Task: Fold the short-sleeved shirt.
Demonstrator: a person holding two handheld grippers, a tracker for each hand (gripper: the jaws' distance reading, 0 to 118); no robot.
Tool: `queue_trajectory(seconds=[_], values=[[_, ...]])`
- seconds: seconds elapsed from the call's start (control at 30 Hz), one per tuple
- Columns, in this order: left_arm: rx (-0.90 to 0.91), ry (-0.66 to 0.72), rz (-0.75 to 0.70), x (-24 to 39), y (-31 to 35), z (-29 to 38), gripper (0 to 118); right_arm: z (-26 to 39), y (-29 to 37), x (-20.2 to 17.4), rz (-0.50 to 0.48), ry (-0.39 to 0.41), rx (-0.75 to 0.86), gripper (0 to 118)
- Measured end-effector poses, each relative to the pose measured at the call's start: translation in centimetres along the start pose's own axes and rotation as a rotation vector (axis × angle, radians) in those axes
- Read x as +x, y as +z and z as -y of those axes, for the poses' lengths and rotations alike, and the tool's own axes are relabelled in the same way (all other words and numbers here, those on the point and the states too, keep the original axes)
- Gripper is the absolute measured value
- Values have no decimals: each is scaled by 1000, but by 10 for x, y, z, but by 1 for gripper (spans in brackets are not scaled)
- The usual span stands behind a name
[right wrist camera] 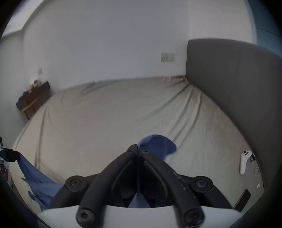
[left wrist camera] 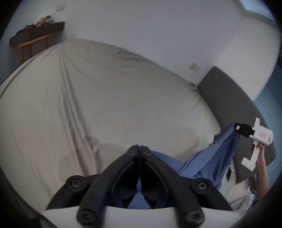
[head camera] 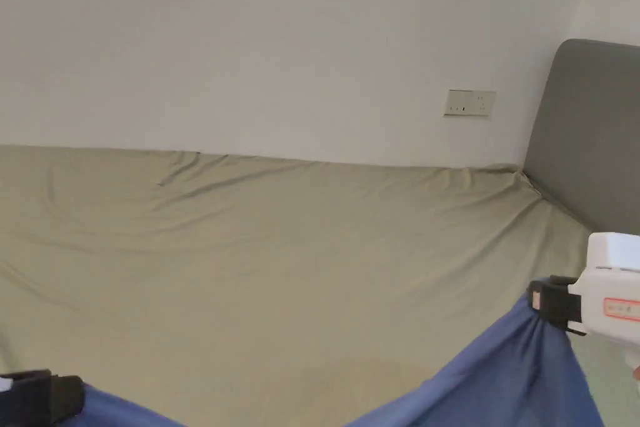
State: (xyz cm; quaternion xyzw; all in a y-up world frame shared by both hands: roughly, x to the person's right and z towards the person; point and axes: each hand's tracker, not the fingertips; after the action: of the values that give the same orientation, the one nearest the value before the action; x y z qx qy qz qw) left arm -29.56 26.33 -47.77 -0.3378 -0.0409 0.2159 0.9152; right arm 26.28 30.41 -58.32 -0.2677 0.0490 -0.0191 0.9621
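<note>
- The blue short-sleeved shirt (head camera: 519, 372) hangs in the air above the bed, stretched between the two grippers; in the head view it fills the 5 o'clock corner and sags in a dip toward 6 o'clock before rising again at 7 o'clock.
- The right gripper (head camera: 539, 303), at 4 o'clock in the head view, is clenched on one bunched edge of the shirt, and cloth fans down from its black jaws.
- In the right gripper view both jaws press together on a thin fold of blue cloth, with a flap of the shirt (right wrist camera: 158, 143) sticking out past the tips toward 12 o'clock.
- The left gripper (head camera: 78, 394), at 8 o'clock in the head view, grasps the other end; in the left gripper view its jaws are closed with blue cloth (left wrist camera: 202, 164) between them, running off toward 3 o'clock.
- In the left gripper view a hand (left wrist camera: 260, 146) holds the white handle of the right gripper at 4 o'clock.
- The bed sheet (head camera: 281, 259), beige and lightly creased, lies below the shirt.
- A grey headboard (head camera: 587, 134) stands at 3 o'clock in the head view, touching the sheet's corner.
- A wall socket (head camera: 470, 103) sits on the white wall at 2 o'clock.
- A white controller (right wrist camera: 244, 161) lies on the sheet near the headboard, at 4 o'clock in the right gripper view.
- A dark shelf (left wrist camera: 38, 31) with a heap of things on it is at 10 o'clock in the left gripper view.
</note>
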Motion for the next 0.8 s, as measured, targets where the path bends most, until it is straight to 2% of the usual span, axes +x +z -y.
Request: queue_trajectory(seconds=[0.17,0.3,0.4,0.57,0.7,0.8], values=[[54,-37,-7,29,30,-58,1,-53,56,-2,-22,-24,160,3],[114,-111,-74,49,44,-109,1,-105,77,-11,-10,-6,250,3],[168,-152,-130,61,48,-147,1,-148,75,-19,32,14,325,3],[277,-212,-199,82,47,-205,1,-218,60,-37,79,4,443,3],[360,-196,-208,89,32,-243,1,-260,46,-54,98,-39,525,3],[409,-204,-210,92,17,-256,1,-278,40,-61,77,-70,585,3]])
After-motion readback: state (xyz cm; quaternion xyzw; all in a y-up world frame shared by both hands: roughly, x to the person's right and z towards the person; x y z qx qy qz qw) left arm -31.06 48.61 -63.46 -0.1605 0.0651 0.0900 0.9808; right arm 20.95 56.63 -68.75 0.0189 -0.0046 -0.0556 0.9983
